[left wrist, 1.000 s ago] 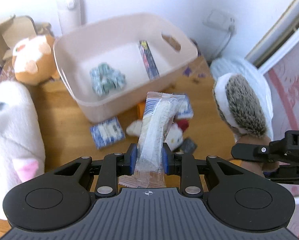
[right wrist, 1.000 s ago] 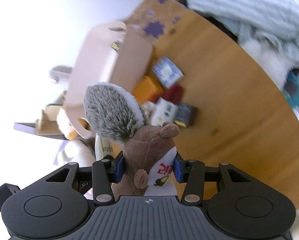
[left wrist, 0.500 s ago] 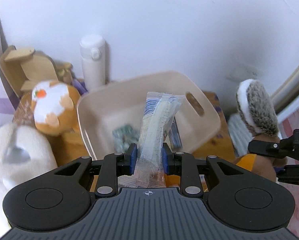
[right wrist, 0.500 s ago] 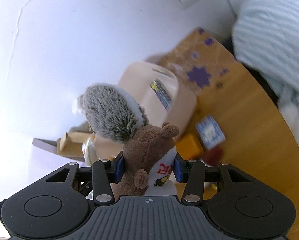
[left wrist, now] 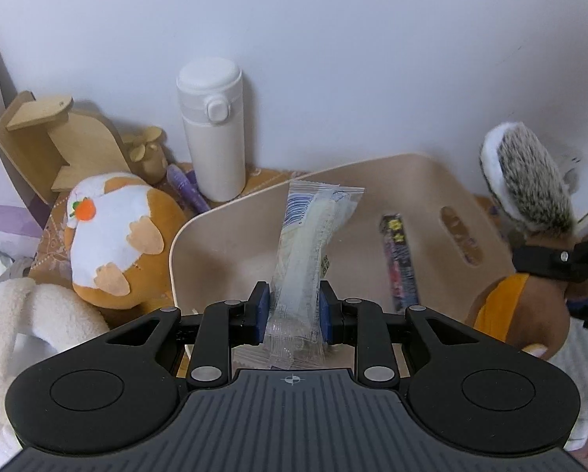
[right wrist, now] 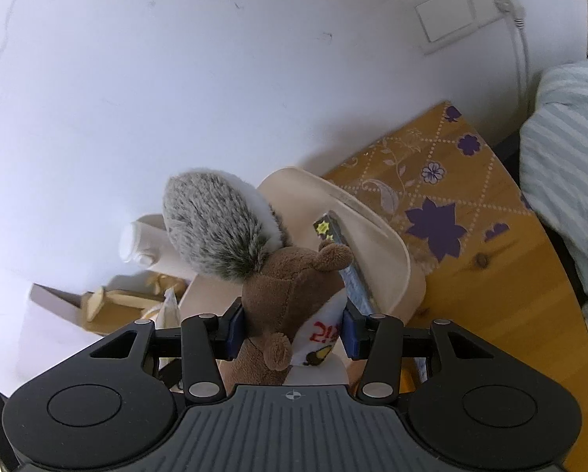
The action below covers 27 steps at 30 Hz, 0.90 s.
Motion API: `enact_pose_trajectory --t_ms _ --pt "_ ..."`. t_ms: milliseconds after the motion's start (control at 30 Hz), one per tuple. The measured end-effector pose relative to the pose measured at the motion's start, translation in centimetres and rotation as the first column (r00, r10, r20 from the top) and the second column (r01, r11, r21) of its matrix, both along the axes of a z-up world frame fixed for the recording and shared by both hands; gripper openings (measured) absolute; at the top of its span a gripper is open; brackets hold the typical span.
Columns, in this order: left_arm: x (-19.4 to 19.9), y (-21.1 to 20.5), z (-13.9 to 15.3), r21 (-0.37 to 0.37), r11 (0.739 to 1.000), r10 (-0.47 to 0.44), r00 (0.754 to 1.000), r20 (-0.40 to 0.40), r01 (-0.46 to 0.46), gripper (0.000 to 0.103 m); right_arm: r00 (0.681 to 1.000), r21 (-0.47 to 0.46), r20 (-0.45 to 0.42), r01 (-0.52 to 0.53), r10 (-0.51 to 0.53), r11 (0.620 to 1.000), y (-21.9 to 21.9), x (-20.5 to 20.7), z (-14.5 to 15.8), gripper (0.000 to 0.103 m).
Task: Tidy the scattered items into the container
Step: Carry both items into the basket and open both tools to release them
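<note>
Left gripper [left wrist: 293,308]: clamped on a clear snack packet [left wrist: 309,259], which stands upright at frame centre, in front of the bin.
Right gripper [right wrist: 292,328]: clamped on a brown plush squirrel [right wrist: 290,295], its grey tail up, centre of frame.
Bin [left wrist: 223,247]: beige, centre of the left view; a dark star-printed bar [left wrist: 399,259] leans on its inner wall.
Background: white flask [left wrist: 212,129] and orange plush [left wrist: 113,236] at left.

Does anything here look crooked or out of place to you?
Nothing looks spilled or broken. The dark snack bar leans slanted against the beige bin's inner wall instead of lying flat. A purple pen lies loose beside the white bottle, outside the bin.
</note>
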<state>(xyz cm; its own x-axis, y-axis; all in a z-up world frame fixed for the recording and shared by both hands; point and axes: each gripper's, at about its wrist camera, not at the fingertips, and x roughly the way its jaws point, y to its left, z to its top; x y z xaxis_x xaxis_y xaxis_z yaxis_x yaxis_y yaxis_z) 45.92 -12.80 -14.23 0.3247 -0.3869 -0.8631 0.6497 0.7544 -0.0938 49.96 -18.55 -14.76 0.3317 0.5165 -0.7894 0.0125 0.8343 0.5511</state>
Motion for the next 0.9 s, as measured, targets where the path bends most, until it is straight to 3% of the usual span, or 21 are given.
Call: enact_pose_trajectory --t_ms 300,433,533,800,900 --pt "1.7 -1.7 -5.0 0.106 0.994 0.009 0.996 -0.090 0.000 0.026 1.000 -0.099 -0.028 0.004 -0.007 0.995 2.7 3.2 -4.1 0.045" --pt "1.9 -2.1 -6.9 0.149 0.989 0.007 0.993 -0.121 0.011 0.026 0.996 -0.116 -0.088 0.006 -0.016 0.993 3.8 3.8 -5.9 0.045" --pt "2.0 -2.2 -7.9 0.175 0.984 0.008 0.991 -0.131 0.015 0.026 0.998 -0.191 -0.065 -0.011 -0.001 0.981 5.1 3.8 -6.5 0.045" --pt "1.8 -1.8 -9.1 0.195 0.980 -0.008 0.989 -0.151 0.037 0.028 0.998 -0.207 -0.066 -0.008 -0.005 0.978 6.4 4.3 -6.9 0.046" --pt "1.6 -1.5 -8.5 0.177 0.983 -0.027 0.988 -0.151 0.053 0.039 0.998 -0.205 -0.061 0.008 -0.021 0.979 6.4 4.2 -6.8 0.051"
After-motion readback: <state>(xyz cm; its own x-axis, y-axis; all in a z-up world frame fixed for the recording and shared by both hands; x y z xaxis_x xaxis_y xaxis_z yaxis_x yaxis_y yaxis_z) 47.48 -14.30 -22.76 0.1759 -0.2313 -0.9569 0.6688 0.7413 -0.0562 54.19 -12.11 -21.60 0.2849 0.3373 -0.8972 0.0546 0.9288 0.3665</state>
